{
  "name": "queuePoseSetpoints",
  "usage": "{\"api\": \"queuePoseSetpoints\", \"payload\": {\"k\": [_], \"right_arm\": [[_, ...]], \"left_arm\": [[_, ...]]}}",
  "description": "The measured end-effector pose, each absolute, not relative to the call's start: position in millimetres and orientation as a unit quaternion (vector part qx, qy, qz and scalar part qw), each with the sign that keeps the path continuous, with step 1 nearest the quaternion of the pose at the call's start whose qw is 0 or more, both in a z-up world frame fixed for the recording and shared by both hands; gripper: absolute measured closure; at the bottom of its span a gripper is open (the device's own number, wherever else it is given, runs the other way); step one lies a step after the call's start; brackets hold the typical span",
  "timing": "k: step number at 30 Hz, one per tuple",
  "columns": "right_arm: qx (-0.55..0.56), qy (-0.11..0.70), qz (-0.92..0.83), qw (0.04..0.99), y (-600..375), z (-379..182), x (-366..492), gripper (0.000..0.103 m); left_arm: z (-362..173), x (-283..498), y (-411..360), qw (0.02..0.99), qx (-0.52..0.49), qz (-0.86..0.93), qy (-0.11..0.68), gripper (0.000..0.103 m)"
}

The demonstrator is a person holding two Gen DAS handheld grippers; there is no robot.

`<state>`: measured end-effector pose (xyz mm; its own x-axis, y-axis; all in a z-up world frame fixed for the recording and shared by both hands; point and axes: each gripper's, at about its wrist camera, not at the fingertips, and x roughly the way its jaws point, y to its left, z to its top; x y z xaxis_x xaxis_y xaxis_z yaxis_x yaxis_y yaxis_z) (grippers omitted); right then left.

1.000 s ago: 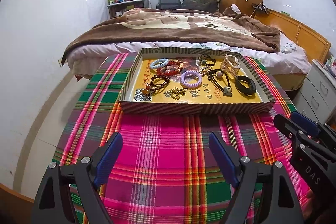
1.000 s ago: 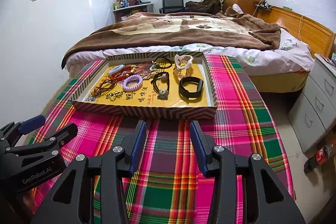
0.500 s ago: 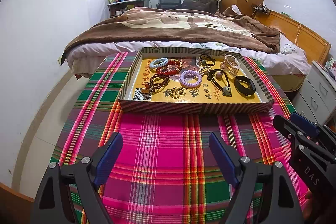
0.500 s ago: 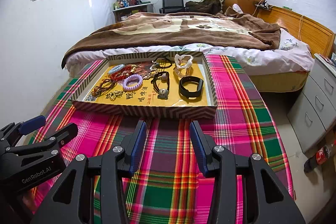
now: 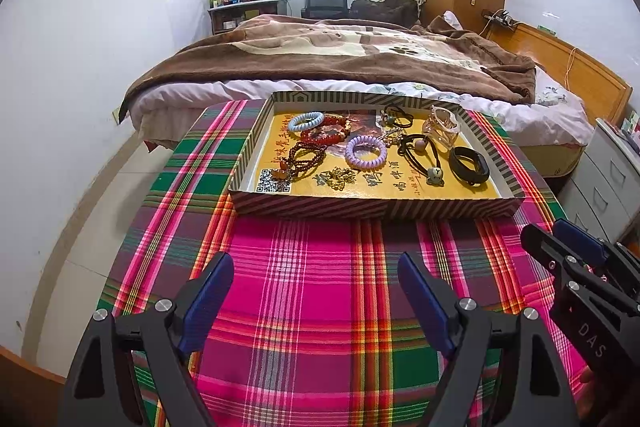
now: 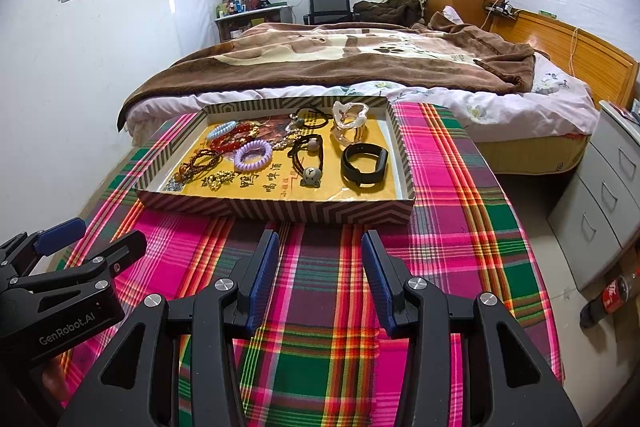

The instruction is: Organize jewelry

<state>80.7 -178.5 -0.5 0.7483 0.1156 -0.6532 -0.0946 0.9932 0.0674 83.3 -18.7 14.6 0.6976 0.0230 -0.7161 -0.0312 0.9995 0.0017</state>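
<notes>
A striped shallow box (image 5: 372, 207) (image 6: 276, 213) with a yellow floor stands on the plaid table. It holds several pieces: a purple coil band (image 5: 366, 151) (image 6: 253, 155), a light blue coil band (image 5: 306, 121), red beads (image 5: 324, 135), brown beads (image 5: 306, 157), a gold chain (image 5: 340, 179), a black band (image 5: 469, 165) (image 6: 364, 163), a clear bangle (image 5: 442, 125) (image 6: 350, 119). My left gripper (image 5: 316, 285) is open and empty, above the cloth in front of the box. My right gripper (image 6: 320, 267) is open and empty, also short of the box.
The round table has a pink and green plaid cloth (image 5: 320, 287). A bed with a brown blanket (image 5: 340, 59) lies right behind it. Grey drawers (image 6: 600, 195) stand to the right, with a cola bottle (image 6: 608, 301) on the floor.
</notes>
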Motion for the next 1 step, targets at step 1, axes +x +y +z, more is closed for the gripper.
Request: {"api": "queuePoseSetpoints", "payload": {"k": [1], "right_arm": [[0.015,0.35,0.056,0.935,-178.0,-0.9,80.5,0.059]], "left_arm": [[14.6,83.2,-18.6,0.921,-0.005,0.016,0.388,0.019]]}}
